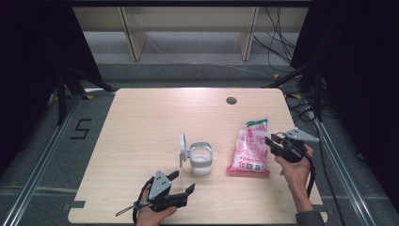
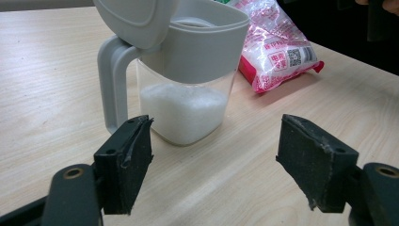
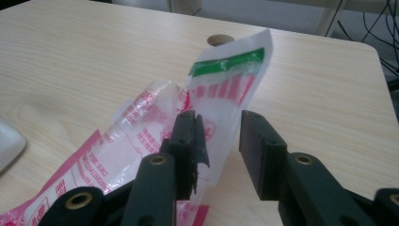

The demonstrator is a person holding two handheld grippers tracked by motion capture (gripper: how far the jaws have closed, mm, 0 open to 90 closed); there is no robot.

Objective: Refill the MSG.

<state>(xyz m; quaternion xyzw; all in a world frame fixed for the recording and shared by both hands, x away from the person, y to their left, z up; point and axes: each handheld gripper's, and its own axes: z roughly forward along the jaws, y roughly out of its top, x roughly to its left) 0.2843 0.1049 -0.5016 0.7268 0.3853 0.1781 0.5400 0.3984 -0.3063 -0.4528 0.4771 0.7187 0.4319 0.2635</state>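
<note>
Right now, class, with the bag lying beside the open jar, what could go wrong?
1. The right gripper has its jaws apart around the bag top; a loose regrip could let it slip.
2. The bag lies close to the jar; swinging it up could knock the jar.
3. The lid stands open over white grains, so a tip may spill them on the table.

Counted on the worktop point(image 1: 141, 122): one pink-and-white bag point(image 1: 249, 148), one clear jug point(image 1: 200, 160) with its one grey lid point(image 1: 182, 148) raised. Two grippers are seen, left point(image 1: 182, 182) and right point(image 1: 272, 143).
</note>
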